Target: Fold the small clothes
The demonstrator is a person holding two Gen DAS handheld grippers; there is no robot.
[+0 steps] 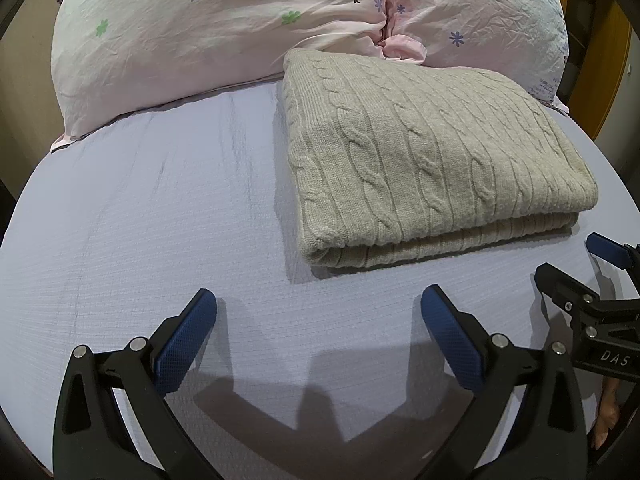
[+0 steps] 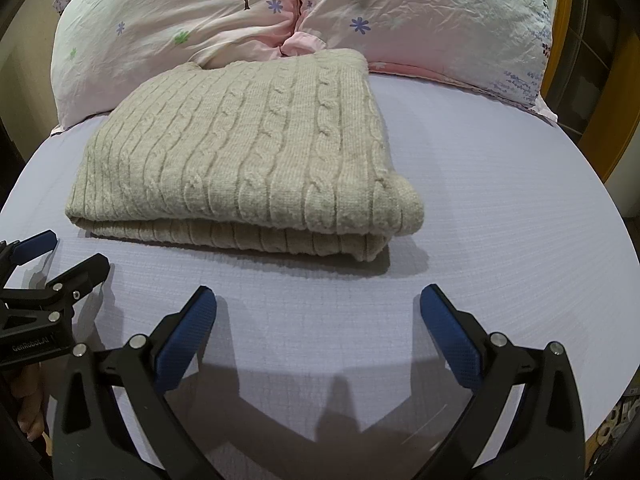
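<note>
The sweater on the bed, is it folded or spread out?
Folded. The sweater lies as a compact rectangle on the sheet, with stacked layers showing along its near edge. Both grippers are open and apart from it.

Folded sweater (image 2: 240, 148) on bed (image 2: 500, 220); right hand-held gripper (image 2: 318, 304) wide apart, nothing between.

Left gripper (image 1: 319, 300) and right gripper (image 2: 318, 300): black angular arms, silver round screws, blue textured finger pads (image 1: 184, 346); white lettering on bodies.
</note>
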